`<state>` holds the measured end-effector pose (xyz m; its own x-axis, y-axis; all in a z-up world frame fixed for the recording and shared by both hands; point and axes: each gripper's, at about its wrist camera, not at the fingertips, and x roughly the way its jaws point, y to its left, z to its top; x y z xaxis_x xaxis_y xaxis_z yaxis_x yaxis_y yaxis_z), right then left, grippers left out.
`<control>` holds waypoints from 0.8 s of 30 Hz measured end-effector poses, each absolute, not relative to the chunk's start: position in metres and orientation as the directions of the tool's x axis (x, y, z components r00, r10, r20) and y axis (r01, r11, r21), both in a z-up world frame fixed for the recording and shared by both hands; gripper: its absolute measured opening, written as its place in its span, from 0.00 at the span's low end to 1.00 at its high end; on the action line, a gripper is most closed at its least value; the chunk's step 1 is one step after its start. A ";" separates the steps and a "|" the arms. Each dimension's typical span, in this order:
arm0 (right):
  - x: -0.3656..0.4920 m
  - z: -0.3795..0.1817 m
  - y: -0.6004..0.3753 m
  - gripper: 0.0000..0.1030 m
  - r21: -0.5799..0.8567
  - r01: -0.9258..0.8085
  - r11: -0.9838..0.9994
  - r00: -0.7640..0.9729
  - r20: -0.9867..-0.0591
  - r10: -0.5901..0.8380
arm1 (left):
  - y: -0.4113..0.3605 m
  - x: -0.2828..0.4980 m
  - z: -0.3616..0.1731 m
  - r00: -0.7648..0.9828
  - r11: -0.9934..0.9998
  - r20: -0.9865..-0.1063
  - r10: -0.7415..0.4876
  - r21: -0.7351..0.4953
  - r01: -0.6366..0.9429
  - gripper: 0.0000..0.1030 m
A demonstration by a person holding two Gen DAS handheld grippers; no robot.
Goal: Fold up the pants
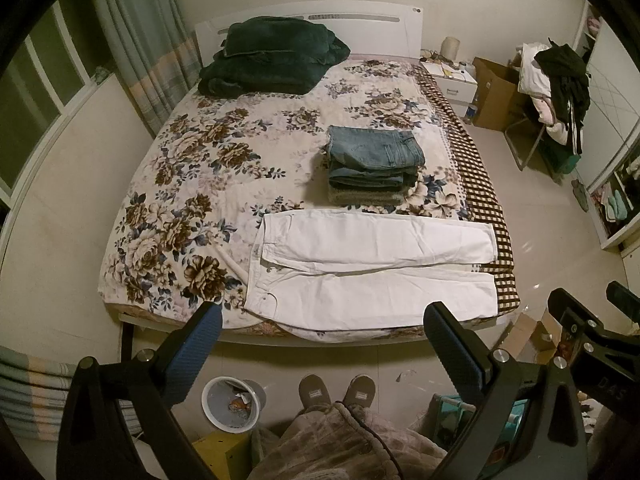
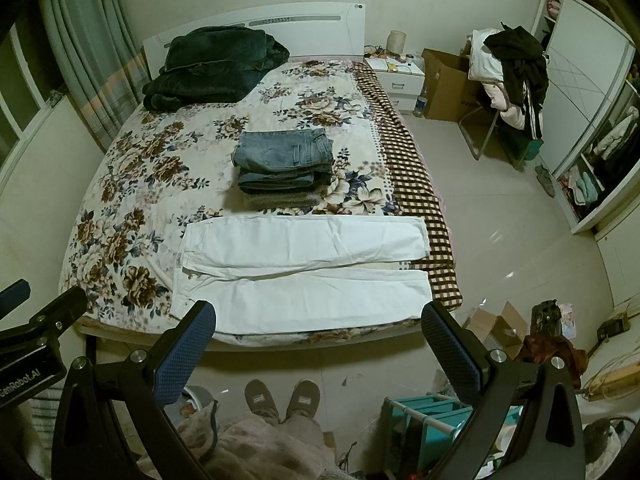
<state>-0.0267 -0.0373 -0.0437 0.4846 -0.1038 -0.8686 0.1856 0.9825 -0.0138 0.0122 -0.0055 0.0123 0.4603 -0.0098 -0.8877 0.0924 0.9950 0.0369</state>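
White pants [image 1: 372, 272] [image 2: 304, 276] lie flat across the near end of the floral bed [image 1: 180, 184] [image 2: 120, 208], waistband to the left and both legs stretched right toward the bed's edge. My left gripper [image 1: 322, 320] hangs open in the air before the bed's near edge, well above the floor, holding nothing. My right gripper [image 2: 320, 320] is likewise open and empty, just short of the near pant leg. The right gripper's body [image 1: 592, 336] shows at the left wrist view's right edge.
A stack of folded jeans [image 1: 374, 164] [image 2: 282, 166] sits behind the pants. A dark green blanket [image 1: 272, 60] [image 2: 212, 66] lies by the headboard. A person's slippered feet [image 1: 336, 390] [image 2: 282, 398] stand at the bed's foot, with a bin [image 1: 232, 404] and teal rack [image 2: 432, 420] nearby.
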 end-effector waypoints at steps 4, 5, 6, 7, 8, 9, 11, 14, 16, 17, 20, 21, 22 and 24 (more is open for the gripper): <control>-0.025 -0.043 -0.037 1.00 -0.014 0.186 0.982 0.484 -0.869 -0.104 | -0.005 0.011 0.012 0.462 0.995 -0.887 -0.010 0.037 0.093 1.00; -0.025 -0.043 -0.037 1.00 -0.015 0.186 0.982 0.484 -0.869 -0.105 | -0.005 0.011 0.012 0.463 0.995 -0.886 -0.011 0.036 0.093 1.00; -0.026 -0.043 -0.037 1.00 -0.015 0.186 0.982 0.484 -0.869 -0.105 | -0.006 0.010 0.012 0.465 0.995 -0.885 -0.012 0.035 0.093 1.00; -0.025 -0.042 -0.037 1.00 -0.014 0.186 0.983 0.483 -0.869 -0.103 | -0.006 0.010 0.012 0.465 0.995 -0.885 -0.011 0.036 0.092 1.00; -0.025 -0.042 -0.037 1.00 -0.013 0.185 0.983 0.483 -0.870 -0.103 | -0.006 0.011 0.013 0.465 0.995 -0.885 -0.010 0.038 0.093 1.00; -0.026 -0.044 -0.036 1.00 -0.013 0.184 0.983 0.485 -0.869 -0.102 | -0.007 0.012 0.013 0.466 0.995 -0.885 -0.010 0.038 0.093 1.00; -0.025 -0.044 -0.036 1.00 -0.013 0.183 0.983 0.483 -0.870 -0.102 | -0.007 0.012 0.013 0.465 0.995 -0.885 -0.011 0.037 0.093 1.00; -0.025 -0.044 -0.035 1.00 -0.013 0.186 0.983 0.483 -0.869 -0.103 | -0.007 0.011 0.013 0.466 0.995 -0.885 -0.013 0.035 0.095 1.00; -0.025 -0.044 -0.034 1.00 -0.010 0.189 0.982 0.487 -0.867 -0.103 | -0.010 0.014 0.015 0.479 0.995 -0.878 -0.006 0.045 0.094 1.00; -0.024 -0.045 -0.034 1.00 -0.009 0.195 0.981 0.491 -0.865 -0.106 | -0.012 0.016 0.015 0.494 0.995 -0.869 0.006 0.055 0.083 1.00; -0.017 -0.050 -0.039 1.00 -0.006 0.212 0.977 0.517 -0.848 -0.118 | -0.019 0.029 0.014 0.525 0.997 -0.851 0.025 0.063 0.053 1.00; -0.013 -0.053 -0.043 1.00 -0.009 0.222 0.975 0.529 -0.839 -0.128 | -0.021 0.034 0.014 0.539 0.997 -0.841 0.038 0.071 0.040 1.00; -0.008 -0.054 -0.049 1.00 -0.011 0.230 0.973 0.546 -0.826 -0.139 | -0.024 0.042 0.011 0.551 0.997 -0.833 0.050 0.078 0.027 1.00; 0.005 -0.064 -0.059 1.00 -0.023 0.249 0.968 0.564 -0.809 -0.164 | -0.027 0.054 0.005 0.571 0.996 -0.818 0.068 0.089 0.009 1.00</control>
<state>0.0050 -0.0591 -0.0643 0.5639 -0.1643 -0.8093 0.2488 0.9683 -0.0231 0.0540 -0.0268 0.0046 0.5715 0.0675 -0.8178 0.0093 0.9960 0.0887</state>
